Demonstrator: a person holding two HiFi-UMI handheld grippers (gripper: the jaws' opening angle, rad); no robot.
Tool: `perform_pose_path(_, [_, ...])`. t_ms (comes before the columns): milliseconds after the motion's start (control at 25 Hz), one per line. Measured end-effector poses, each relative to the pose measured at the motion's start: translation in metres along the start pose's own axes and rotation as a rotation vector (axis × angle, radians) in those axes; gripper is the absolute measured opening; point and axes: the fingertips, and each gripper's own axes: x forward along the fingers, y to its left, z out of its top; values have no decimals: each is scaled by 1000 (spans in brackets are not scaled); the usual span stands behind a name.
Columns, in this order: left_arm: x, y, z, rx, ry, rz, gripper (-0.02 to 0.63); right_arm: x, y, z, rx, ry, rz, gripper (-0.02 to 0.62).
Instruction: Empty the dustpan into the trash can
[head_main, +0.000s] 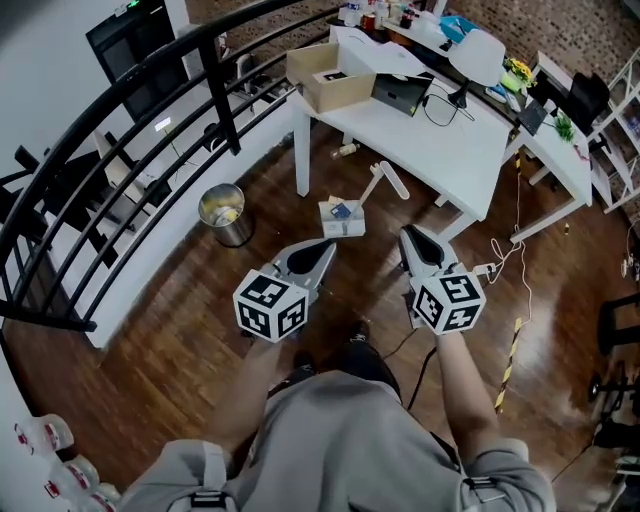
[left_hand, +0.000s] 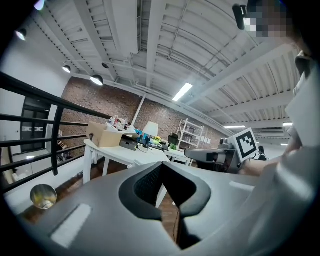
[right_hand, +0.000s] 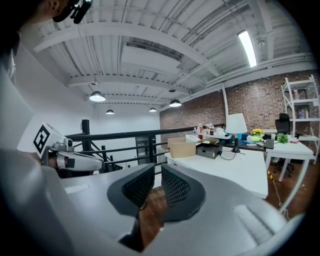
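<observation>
**Dustpan not yet picked up, emptying not begun**

The task is at its very start. The dustpan (head_main: 342, 220) lies on the wooden floor (head_main: 150, 360), just in front of the near corner leg of the white table (head_main: 440, 140), and its pale handle points up and to the right, toward the table. It seems to carry some scraps (I cannot say what they are). The trash can (head_main: 236, 236) stands to the left of it, close to the floor's edge under the black railing (head_main: 120, 110). The two are near each other but apart.

Neither gripper holds anything. The left gripper (head_main: 325, 243) has its jaws closed together and empty. The right gripper (head_main: 410, 232) shows a narrow gap between its pads, with only floor behind.

Both point toward the dustpan, which lies ahead between their tips, untouched. Grasping, carrying and tipping remain.
</observation>
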Motion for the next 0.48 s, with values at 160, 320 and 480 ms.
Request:
perform_pose_path(160, [19,33,-2,-17,25,8,5,44,-29,-7,18,39,-37,66])
perform_pose_path(320, [46,67,2,-26,40,39,5,101,-63,-25,9,123,-27,120])
perform_pose_path(480, [83,92,6,-24,81,47,5,161,-115,-48,3,218,-57,150])
